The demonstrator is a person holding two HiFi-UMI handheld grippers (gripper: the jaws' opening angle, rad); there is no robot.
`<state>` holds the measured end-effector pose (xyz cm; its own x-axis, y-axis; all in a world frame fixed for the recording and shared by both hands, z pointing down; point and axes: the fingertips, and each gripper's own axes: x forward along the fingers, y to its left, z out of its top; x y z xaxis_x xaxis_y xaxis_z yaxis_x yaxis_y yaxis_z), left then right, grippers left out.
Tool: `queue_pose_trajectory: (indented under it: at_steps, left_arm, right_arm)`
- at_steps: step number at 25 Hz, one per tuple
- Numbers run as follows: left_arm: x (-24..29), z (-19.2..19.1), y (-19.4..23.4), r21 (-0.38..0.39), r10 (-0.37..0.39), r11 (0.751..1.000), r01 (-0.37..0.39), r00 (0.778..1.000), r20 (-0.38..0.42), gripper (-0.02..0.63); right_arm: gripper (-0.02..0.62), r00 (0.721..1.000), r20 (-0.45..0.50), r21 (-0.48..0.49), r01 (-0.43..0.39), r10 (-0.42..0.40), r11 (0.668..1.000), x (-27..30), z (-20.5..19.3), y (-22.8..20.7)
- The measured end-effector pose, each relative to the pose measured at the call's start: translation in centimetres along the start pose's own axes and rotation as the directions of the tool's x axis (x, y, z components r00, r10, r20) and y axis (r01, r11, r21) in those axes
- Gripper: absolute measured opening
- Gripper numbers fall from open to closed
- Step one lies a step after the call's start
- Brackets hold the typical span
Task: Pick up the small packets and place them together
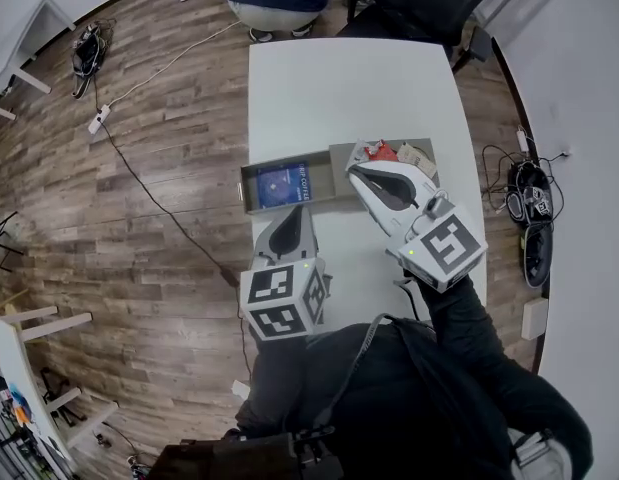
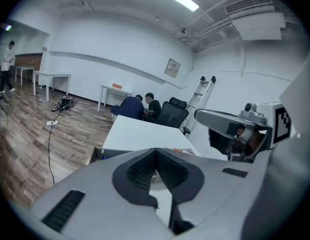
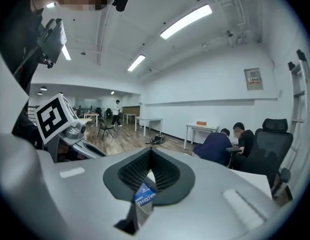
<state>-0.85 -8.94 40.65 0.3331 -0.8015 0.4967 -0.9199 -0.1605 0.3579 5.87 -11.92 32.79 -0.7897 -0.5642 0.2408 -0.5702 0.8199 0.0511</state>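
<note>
coffee packet (image 3: 144, 195) | right gripper (image 3: 149, 158) clamped on it | left gripper (image 2: 156, 156) closed, empty

One blue coffee packet (image 3: 145, 195) pinched in right gripper (image 3: 150, 156). Another blue packet (image 1: 282, 185) flat in tray (image 1: 247, 190), left compartment; red packets (image 1: 385, 152) right.

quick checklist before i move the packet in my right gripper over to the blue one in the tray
1. Right gripper grip: ok, shut on the held packet, a blue coffee one.
2. Depth of grip: cannot tell, only one end shows between the pads.
3. Left gripper free: ok, jaws together, nothing between them.
4. Drop spot: ok, the blue packet lies in the left compartment of the tray.
5. Way in: cannot tell, the left gripper hangs just in front of that compartment.
6. Right compartment emptied: not ok, a red packet and others lie there.
</note>
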Motion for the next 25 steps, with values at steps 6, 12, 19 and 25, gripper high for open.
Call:
queue_pose_trajectory:
  at_steps: [6, 12, 19, 25]
  left_arm:
    - [-2.2, 3.2, -1.5, 0.118, 0.039, 0.991, -0.055, 0.99, 0.138, 0.0]
    - [-3.1, 4.5, -2.6, 0.17, 0.04, 0.983, -0.073, 0.981, 0.191, 0.0]
    - [-3.3, 4.5, -3.4, 0.188, 0.03, 0.98, -0.068, 0.98, 0.197, 0.0]
    - [-3.2, 4.3, -3.5, 0.204, 0.023, 0.977, -0.063, 0.98, 0.196, 0.0]
  right_arm:
    - [0.0, 0.993, 0.089, 0.038, 0.076, -0.079, 0.996, -1.8, 1.4, 1.9]
    - [0.0, 0.99, 0.088, 0.017, 0.108, -0.109, 0.994, -2.5, 1.7, 1.9]
    - [0.0, 0.987, 0.099, 0.014, 0.129, -0.13, 0.992, -3.1, 2.1, 1.5]
    - [0.0, 0.988, 0.096, 0.001, 0.124, -0.124, 0.992, -3.0, 2.0, 1.5]
